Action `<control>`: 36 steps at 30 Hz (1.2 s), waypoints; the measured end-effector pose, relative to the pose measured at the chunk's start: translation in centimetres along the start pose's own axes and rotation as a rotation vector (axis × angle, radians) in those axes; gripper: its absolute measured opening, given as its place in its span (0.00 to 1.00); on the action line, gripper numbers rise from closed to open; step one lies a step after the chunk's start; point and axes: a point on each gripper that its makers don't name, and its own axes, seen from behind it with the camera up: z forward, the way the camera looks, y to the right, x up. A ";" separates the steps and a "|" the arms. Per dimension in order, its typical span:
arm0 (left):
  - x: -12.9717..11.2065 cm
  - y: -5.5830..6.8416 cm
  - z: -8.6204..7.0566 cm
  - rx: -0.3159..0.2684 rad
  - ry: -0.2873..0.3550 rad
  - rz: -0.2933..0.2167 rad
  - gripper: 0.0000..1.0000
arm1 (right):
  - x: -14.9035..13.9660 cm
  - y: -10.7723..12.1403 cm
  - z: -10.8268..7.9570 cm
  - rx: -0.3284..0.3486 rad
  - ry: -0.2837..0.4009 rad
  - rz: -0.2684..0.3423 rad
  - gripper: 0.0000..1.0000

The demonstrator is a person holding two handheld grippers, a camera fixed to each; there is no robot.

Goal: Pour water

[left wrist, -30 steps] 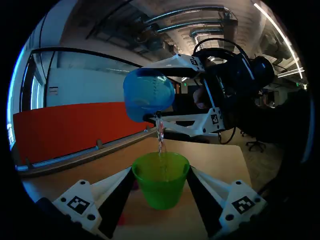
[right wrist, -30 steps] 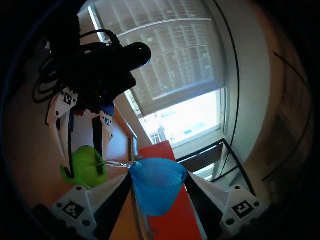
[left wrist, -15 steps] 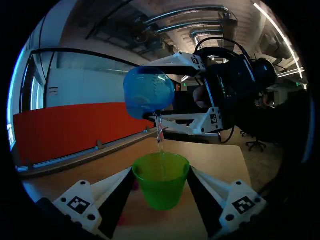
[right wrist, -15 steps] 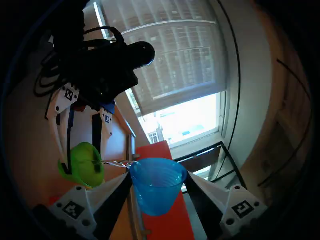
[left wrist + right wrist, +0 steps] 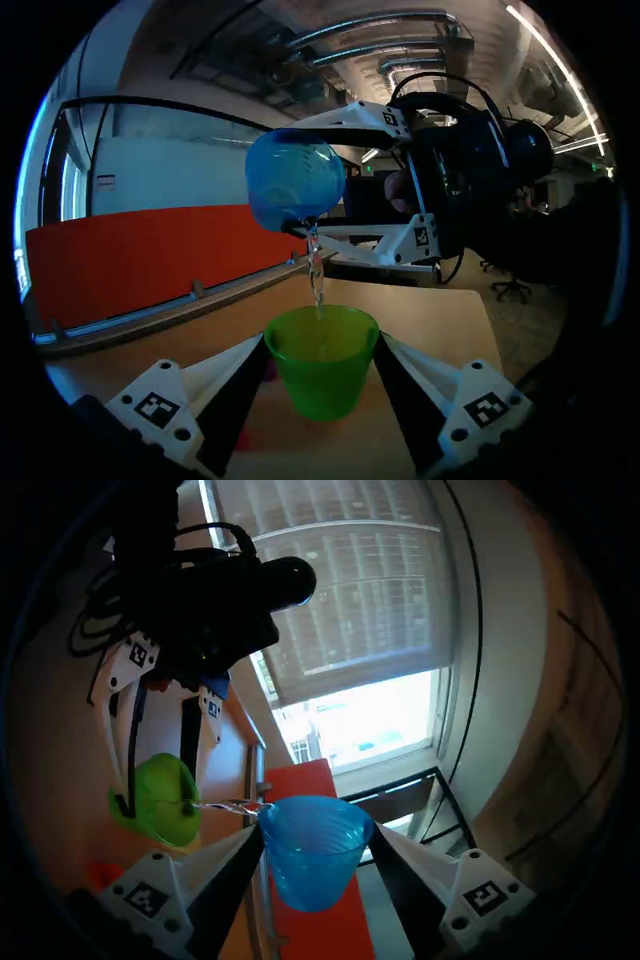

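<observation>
Left gripper (image 5: pixel 320 346) clamped on green cup (image 5: pixel 322 380), upright above table (image 5: pixel 436 312) | right gripper (image 5: pixel 314 836) clamped on blue cup (image 5: pixel 314 868), tipped above it | thin water stream (image 5: pixel 314 272) lands inside | risk: sideways drift or steeper tilt could spill onto table

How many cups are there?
2. A green plastic cup upright in the left hand-held gripper; a translucent blue plastic cup, in the right hand-held gripper, tips above it, pouring water.
</observation>
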 end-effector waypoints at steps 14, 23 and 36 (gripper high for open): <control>-0.1 0.0 0.0 -0.002 -0.003 0.002 0.88 | -0.2 0.5 0.2 -0.010 -0.007 -0.049 0.93; -0.2 0.1 0.0 -0.004 -0.003 0.001 0.88 | 0.0 0.7 0.3 -0.007 -0.007 -0.083 0.93; -0.4 0.1 0.1 -0.004 -0.003 -0.001 0.87 | 0.2 1.0 0.6 -0.011 -0.009 -0.134 0.93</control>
